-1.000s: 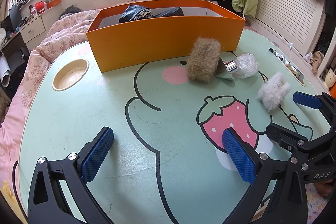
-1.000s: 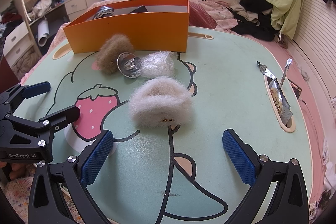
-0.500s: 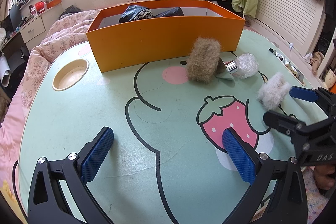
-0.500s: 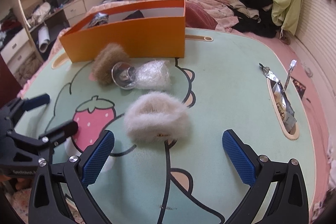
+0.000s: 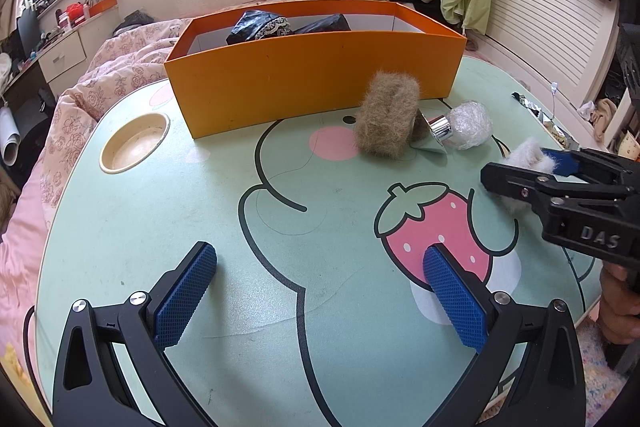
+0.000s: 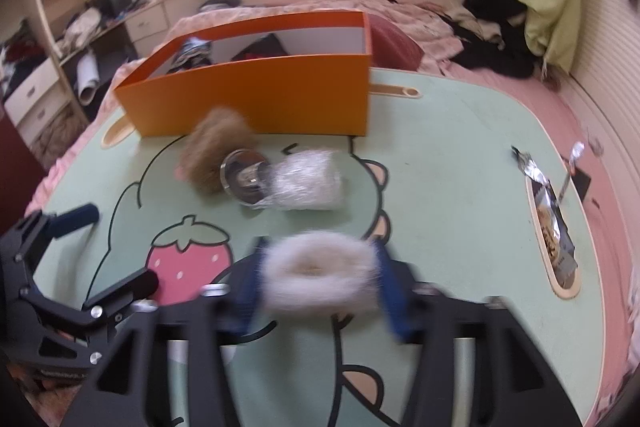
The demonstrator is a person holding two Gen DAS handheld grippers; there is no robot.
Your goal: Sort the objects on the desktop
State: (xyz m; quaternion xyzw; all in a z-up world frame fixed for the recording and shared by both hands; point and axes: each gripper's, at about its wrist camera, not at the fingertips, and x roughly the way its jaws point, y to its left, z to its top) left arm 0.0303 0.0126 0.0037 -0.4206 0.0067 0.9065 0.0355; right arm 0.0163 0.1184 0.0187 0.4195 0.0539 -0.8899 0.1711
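My right gripper (image 6: 318, 285) has its blue pads closed against both sides of a white fluffy hair clip (image 6: 320, 277) on the green table; the view is motion-blurred. In the left wrist view the right gripper (image 5: 534, 169) holds the white fluffy clip (image 5: 524, 153) at the right. My left gripper (image 5: 320, 301) is open and empty, low over the table's near side. A brown fluffy clip (image 5: 387, 121) and a clear round bottle with a silver cap (image 5: 468, 125) lie in front of the orange box (image 5: 312, 75).
The orange box (image 6: 256, 95) holds dark items (image 5: 260, 27). A round cup recess (image 5: 134, 143) is at the table's left. A slot with foil snack packets (image 6: 554, 239) runs along the right edge. A bed and clutter surround the table.
My right gripper moved forward around the white fluffy clip and closed on it. The left gripper has stayed still and open.
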